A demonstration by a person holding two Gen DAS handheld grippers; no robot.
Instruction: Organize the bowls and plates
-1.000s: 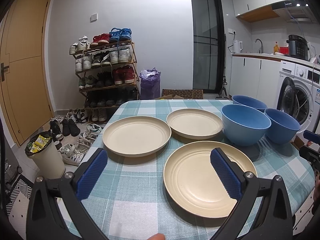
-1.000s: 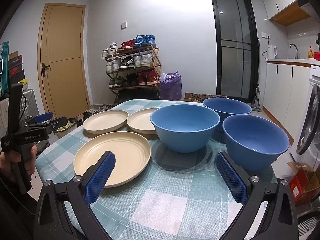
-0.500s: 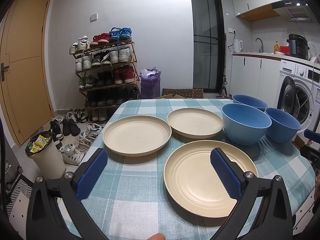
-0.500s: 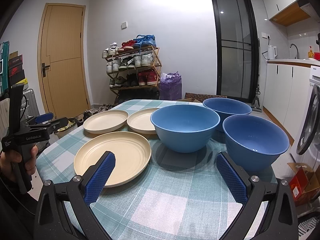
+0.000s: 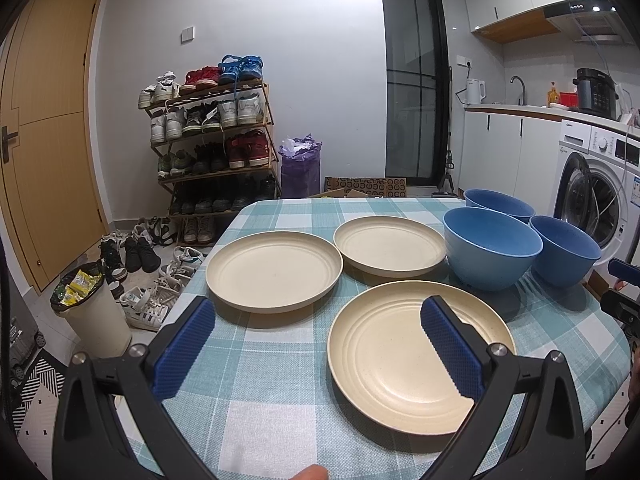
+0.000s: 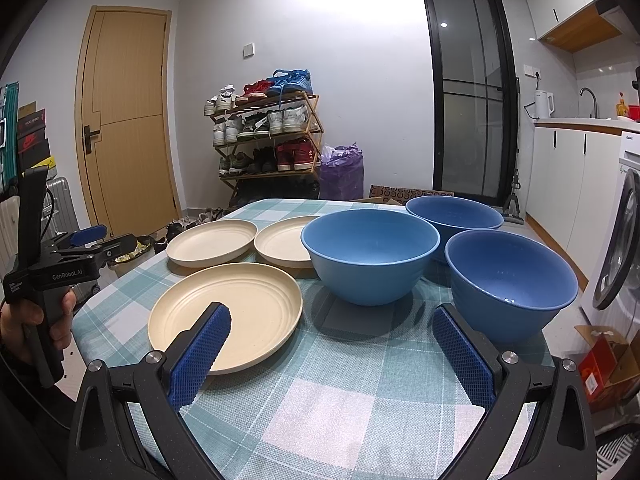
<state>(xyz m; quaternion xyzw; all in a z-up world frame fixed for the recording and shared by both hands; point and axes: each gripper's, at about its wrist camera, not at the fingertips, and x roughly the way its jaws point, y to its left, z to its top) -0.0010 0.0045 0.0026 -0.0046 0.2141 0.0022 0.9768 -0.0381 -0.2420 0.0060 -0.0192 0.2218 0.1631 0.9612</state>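
Three cream plates lie on the checked table: a near plate (image 5: pixel 416 356) (image 6: pixel 228 314), a far-left plate (image 5: pixel 274 270) (image 6: pixel 212 242) and a far-middle plate (image 5: pixel 390 244) (image 6: pixel 282 246). Three blue bowls stand to their right: a middle bowl (image 5: pixel 490 246) (image 6: pixel 370 254), a near-right bowl (image 5: pixel 566 250) (image 6: pixel 510 280) and a back bowl (image 5: pixel 498 204) (image 6: pixel 454 212). My left gripper (image 5: pixel 316 328) is open, held over the near table edge, its right finger above the near plate. My right gripper (image 6: pixel 330 338) is open in front of the bowls, holding nothing.
The table's checked cloth (image 6: pixel 344 404) ends close below both grippers. A shoe rack (image 5: pixel 212 144) and a bin (image 5: pixel 94 308) stand on the floor to the left. A washing machine (image 5: pixel 596 196) is at the right. A hand holds the left gripper's handle (image 6: pixel 44 292).
Both views show almost the same scene; the left gripper has drifted very slightly, and both grippers stay open.
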